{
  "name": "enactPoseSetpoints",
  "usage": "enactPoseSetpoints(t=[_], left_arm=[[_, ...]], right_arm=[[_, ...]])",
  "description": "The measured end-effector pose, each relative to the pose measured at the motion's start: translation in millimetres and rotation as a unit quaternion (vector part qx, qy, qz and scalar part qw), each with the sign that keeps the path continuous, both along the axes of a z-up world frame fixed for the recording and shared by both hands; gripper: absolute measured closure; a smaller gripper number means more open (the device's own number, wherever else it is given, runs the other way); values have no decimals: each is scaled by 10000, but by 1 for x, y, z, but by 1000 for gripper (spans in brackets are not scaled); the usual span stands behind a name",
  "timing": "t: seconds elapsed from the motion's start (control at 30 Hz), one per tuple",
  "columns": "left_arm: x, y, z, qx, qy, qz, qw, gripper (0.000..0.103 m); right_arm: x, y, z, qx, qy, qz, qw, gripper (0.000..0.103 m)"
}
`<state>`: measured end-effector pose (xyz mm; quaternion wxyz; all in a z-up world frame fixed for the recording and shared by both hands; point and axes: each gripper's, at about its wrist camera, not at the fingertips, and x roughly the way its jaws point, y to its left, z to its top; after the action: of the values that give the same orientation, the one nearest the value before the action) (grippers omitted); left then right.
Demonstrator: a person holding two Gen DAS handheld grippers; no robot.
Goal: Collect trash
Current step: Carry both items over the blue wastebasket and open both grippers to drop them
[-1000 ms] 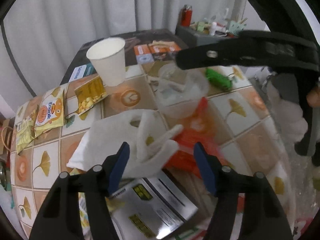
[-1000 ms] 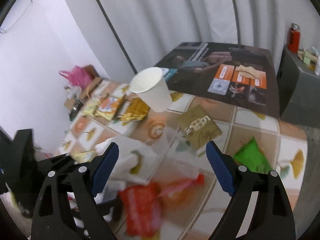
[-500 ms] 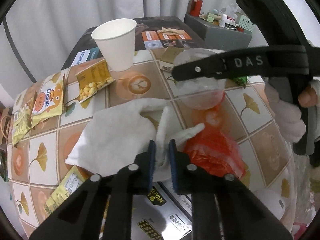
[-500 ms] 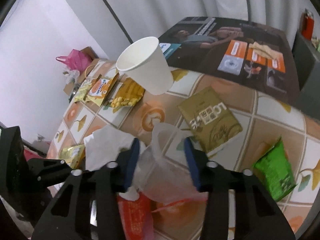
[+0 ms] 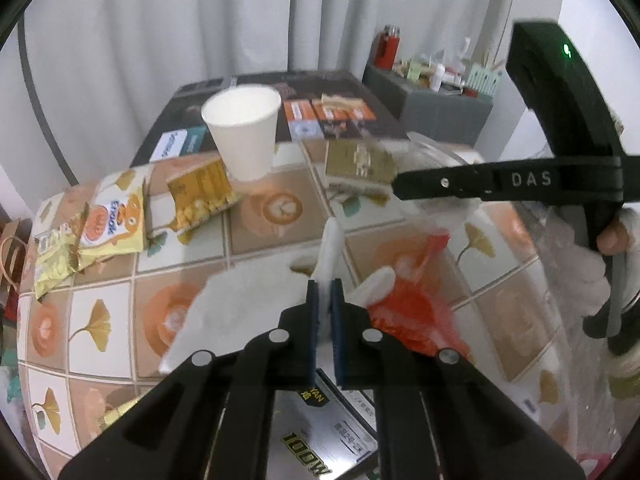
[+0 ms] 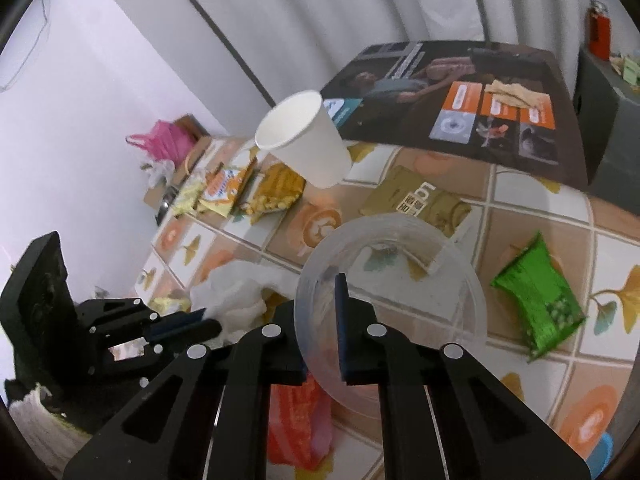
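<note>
White tissue [image 5: 256, 300] lay crumpled at table centre, one fold pinched between the pressed-together fingers of the left gripper [image 5: 325, 300]; half a second back the fold was already caught, a second back the jaws stood wide. Clear plastic cup [image 6: 392, 280] now hung by its rim in the right gripper [image 6: 324, 320], closed on the wall, where earlier it only straddled it. Both grasps look made, so lifting toward a bin probably comes next. Red wrapper [image 5: 412, 312] at 3 o'clock of the tissue, touching it. Paper cup [image 5: 244, 132] at 11 o'clock, well apart. Green packet [image 6: 540, 304] at 3 o'clock of the plastic cup. Motion blur, so contact edges uncertain.
</note>
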<state>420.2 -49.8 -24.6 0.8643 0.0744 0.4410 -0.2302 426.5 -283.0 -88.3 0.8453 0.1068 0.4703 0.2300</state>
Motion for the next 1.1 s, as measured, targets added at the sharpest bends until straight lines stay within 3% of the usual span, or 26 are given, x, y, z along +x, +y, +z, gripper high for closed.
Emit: enactPoseSetpoints(t=[0.33, 0.63, 0.87, 1.1], left_arm=[[-32, 15, 63, -480, -611, 44, 9970, 98], [-88, 3, 121, -951, -983, -317, 9901, 98], [-143, -45, 142, -1201, -1026, -951, 9829, 98], [-185, -120, 136, -1405, -625, -1731, 9728, 98]], right_arm=[[-37, -24, 52, 443, -378, -263, 9980, 94], [-131, -65, 113, 663, -880, -628, 9919, 94], [-216, -119, 128, 732, -930, -1230, 9853, 94], [-293, -180, 113, 778, -798, -2062, 9722, 94]])
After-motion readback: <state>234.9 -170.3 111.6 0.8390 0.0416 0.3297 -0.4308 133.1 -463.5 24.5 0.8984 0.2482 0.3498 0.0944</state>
